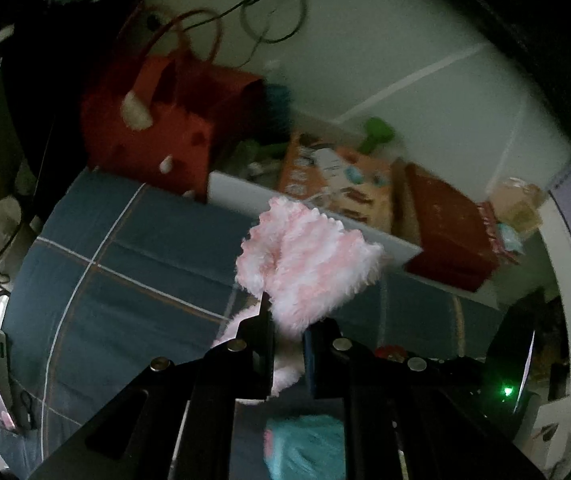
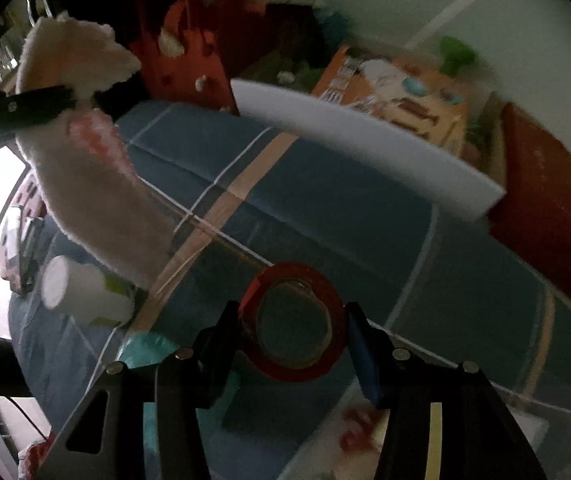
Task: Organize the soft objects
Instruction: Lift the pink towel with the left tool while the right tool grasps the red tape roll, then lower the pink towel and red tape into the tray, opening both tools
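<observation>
My left gripper (image 1: 290, 330) is shut on a fluffy pink-and-white plush cloth (image 1: 309, 256), which sticks up past the fingertips above the blue checked bedspread (image 1: 125, 280). The right wrist view shows that same gripper (image 2: 83, 98) at the upper left, with the plush cloth (image 2: 93, 192) hanging down from it. My right gripper (image 2: 291, 318) is shut on a red roll of tape (image 2: 327, 364), one pad on each side of the ring, held above the bedspread (image 2: 365, 240). A teal soft item (image 1: 305, 446) lies on the bed below the left gripper.
A red felt bag (image 1: 157, 120) stands at the bed's far edge. Beside it are a white foam board (image 2: 365, 140), an orange box (image 1: 333, 176) and a dark red box (image 1: 445, 232). A white paper cup (image 2: 85, 292) lies on its side on the bed.
</observation>
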### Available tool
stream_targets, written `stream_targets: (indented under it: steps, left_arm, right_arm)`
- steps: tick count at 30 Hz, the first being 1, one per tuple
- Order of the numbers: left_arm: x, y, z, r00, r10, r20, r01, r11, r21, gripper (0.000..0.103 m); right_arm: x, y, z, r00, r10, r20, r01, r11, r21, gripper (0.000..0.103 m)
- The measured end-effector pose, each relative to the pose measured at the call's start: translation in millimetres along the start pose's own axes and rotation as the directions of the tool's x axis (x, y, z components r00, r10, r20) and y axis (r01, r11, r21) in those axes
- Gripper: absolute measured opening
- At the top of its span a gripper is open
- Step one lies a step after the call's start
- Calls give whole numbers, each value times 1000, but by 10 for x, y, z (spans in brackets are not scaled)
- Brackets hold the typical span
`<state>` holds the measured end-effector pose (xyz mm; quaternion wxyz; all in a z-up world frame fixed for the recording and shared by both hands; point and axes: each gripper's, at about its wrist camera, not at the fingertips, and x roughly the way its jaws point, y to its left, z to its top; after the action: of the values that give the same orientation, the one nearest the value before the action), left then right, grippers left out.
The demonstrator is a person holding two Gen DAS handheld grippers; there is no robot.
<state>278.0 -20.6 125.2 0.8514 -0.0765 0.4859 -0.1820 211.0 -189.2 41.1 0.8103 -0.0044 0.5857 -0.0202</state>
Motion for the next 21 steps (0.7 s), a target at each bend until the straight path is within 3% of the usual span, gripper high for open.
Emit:
stream_targets:
  steps: [11,21]
  left_arm:
    - [-676,-777,-348,997,-75,10,73,992,104,12]
    - [-816,-1500,-869,990,-126,-61,136,965,224,12]
  right_arm:
    - [-960,-443,-569,994,-74,80,69,995,70,55]
    - [-1401,-765,-1285,987,-147,65,136,980,144,55]
